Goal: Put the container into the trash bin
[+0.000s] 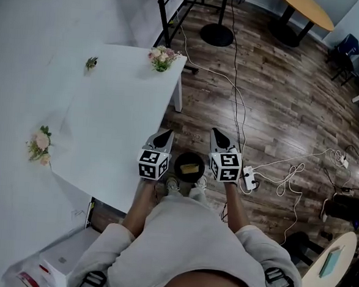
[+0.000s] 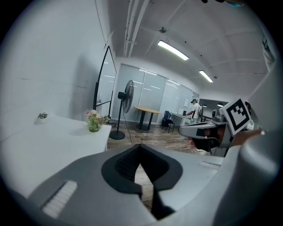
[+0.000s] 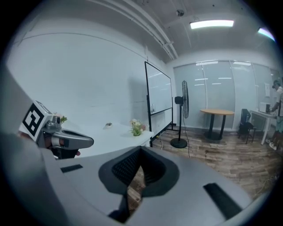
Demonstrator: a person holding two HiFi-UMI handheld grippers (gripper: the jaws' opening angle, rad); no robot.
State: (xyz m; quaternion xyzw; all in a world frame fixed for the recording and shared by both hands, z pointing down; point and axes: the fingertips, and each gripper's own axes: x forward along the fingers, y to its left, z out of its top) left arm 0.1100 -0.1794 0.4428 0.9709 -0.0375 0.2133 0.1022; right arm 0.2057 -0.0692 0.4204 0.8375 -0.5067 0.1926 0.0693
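Note:
In the head view a round black trash bin (image 1: 189,166) stands on the wooden floor just off the white table's (image 1: 107,128) near corner, by the person's feet. A yellowish boxy container (image 1: 192,169) lies inside it. My left gripper (image 1: 162,138) hangs left of the bin over the table's edge, and my right gripper (image 1: 219,138) hangs right of it. Both are above the bin and hold nothing. In the left gripper view the left gripper (image 2: 141,149) has its jaws together. The right gripper (image 3: 140,153) is likewise shut and empty in its own view.
Small flower pots (image 1: 163,58) (image 1: 40,145) and a tiny plant (image 1: 91,62) sit on the table. Cables (image 1: 291,171) and a power strip (image 1: 249,178) lie on the floor to the right. A fan base (image 1: 217,34) and a round wooden table (image 1: 306,10) stand farther off.

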